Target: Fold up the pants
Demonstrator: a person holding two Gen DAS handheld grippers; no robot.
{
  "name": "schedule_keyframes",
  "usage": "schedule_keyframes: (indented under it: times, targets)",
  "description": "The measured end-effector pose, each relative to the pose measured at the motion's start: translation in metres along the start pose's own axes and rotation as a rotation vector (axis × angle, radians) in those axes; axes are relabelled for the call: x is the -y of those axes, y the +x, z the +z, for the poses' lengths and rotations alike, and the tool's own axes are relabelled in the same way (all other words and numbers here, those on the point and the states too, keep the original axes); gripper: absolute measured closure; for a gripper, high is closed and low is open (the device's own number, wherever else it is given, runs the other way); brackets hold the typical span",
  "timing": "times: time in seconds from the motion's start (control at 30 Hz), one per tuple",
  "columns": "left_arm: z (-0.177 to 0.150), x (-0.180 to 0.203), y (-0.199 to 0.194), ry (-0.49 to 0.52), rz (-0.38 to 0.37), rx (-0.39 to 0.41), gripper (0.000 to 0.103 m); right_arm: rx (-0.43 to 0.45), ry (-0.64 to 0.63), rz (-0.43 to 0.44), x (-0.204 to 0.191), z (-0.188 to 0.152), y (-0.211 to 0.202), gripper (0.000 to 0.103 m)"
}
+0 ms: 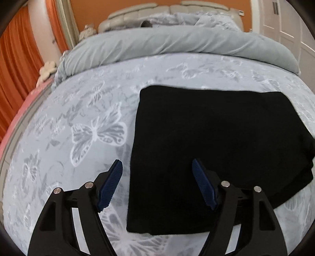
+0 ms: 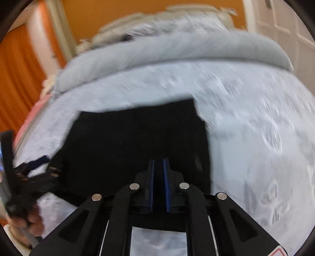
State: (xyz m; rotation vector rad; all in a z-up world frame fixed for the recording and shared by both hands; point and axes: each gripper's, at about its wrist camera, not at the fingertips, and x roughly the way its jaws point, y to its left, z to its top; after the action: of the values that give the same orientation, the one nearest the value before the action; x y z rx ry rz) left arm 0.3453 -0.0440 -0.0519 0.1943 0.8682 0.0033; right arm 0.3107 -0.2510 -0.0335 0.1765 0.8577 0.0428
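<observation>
The black pants [image 1: 216, 147] lie folded in a flat rectangle on the bed. My left gripper [image 1: 157, 167] is open and empty, held above the pants' near left edge; its left finger is over the bedspread, its right finger over the cloth. In the blurred right wrist view the pants [image 2: 128, 145] fill the middle. My right gripper [image 2: 159, 163] has its blue pads nearly together with a thin gap, above the pants' near right part; I cannot tell whether cloth is between them. The left gripper [image 2: 37, 167] shows at the left edge, held by a hand.
The bed has a pale blue butterfly-print bedspread [image 1: 78, 122]. A rolled grey duvet [image 1: 167, 43] lies across the far side, with a padded headboard [image 1: 137, 13] behind. Orange curtains [image 1: 15, 65] hang at the left, white doors [image 1: 285, 29] at the right.
</observation>
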Motion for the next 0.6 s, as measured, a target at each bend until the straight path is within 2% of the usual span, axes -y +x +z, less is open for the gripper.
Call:
schedule_keyframes:
  times: [0.13, 0.3, 0.37, 0.43, 0.47, 0.5, 0.53, 0.6]
  targets:
    - [0.002, 0.006, -0.014, 0.018, 0.011, 0.038, 0.032, 0.008, -0.06, 0.079, -0.049, 0.021, 0.007, 0.093]
    - [-0.009, -0.009, -0.035, 0.025, 0.027, 0.04, 0.032, -0.035, -0.151, 0.125, -0.117, 0.023, 0.041, 0.093]
    - [-0.016, -0.02, -0.039, 0.039, 0.057, 0.039, 0.032, -0.068, -0.174, 0.122, -0.133, 0.023, 0.066, 0.093]
    - [-0.023, -0.031, -0.043, 0.054, 0.09, 0.04, 0.032, -0.171, -0.194, 0.139, -0.153, 0.012, 0.101, 0.089]
    - [-0.026, -0.037, -0.044, 0.056, 0.098, 0.038, 0.032, -0.191, -0.209, 0.126, -0.158, 0.009, 0.112, 0.088]
    - [-0.028, -0.042, -0.045, 0.055, 0.098, 0.033, 0.03, -0.146, -0.263, 0.086, -0.17, 0.003, 0.108, 0.088]
    - [-0.03, -0.047, -0.044, 0.055, 0.094, 0.022, 0.031, -0.144, -0.284, 0.089, -0.174, 0.003, 0.104, 0.088]
    - [-0.032, -0.054, -0.044, 0.039, 0.092, 0.02, 0.031, -0.143, -0.212, 0.184, -0.165, 0.011, 0.084, 0.092]
